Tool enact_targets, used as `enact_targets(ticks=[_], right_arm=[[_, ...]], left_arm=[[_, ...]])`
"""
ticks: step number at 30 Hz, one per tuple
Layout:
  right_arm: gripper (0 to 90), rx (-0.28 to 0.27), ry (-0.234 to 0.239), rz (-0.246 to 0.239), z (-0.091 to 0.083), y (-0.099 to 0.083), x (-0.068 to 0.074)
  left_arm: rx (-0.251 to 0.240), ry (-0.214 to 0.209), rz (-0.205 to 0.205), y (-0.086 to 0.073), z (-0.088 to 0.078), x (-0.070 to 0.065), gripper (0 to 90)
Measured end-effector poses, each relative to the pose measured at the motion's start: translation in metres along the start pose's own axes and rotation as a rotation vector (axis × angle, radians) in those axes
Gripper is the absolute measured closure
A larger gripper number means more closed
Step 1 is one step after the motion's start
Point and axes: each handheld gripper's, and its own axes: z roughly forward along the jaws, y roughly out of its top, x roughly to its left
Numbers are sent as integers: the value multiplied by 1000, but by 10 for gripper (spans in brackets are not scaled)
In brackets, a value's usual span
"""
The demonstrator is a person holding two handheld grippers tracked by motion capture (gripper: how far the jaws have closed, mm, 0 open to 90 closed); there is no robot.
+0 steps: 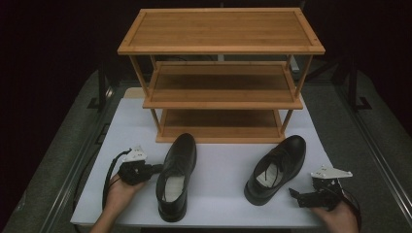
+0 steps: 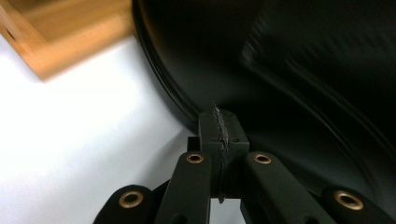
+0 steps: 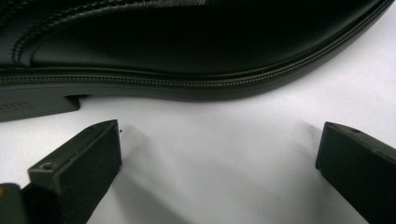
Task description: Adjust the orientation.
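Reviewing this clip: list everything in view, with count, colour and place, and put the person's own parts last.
left shoe: one, black, on the sheet by the left gripper
right shoe: one, black, on the sheet's right side
shelf rack: one, brown wood, three tiers, behind the shoes
sheet: one, white, under shoes and rack
left gripper: one, black, shut, tip at the left shoe's side
right gripper: one, black, open, beside the right shoe
hands: two, at the bottom edge

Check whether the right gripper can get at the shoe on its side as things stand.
Probably yes. The right gripper lies low on the white table with jaws open, aimed at the right shoe, whose side and sole face it just ahead, nothing between.
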Motion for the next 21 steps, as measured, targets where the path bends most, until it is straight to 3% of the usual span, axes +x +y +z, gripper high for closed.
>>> enact_targets(ticks=[2, 5, 14, 21], right_arm=[[0, -1, 0, -1, 0, 0, 0], [0, 0, 0, 2, 0, 0, 0], [0, 0, 0, 0, 0, 0, 0], [0, 0, 0, 0, 0, 0, 0]], left_arm=[[1, -25, -18, -10, -5, -8, 900], [8, -23, -13, -15, -6, -12, 900], [2, -26, -22, -14, -6, -13, 900], [3, -61, -14, -10, 1, -23, 900]])
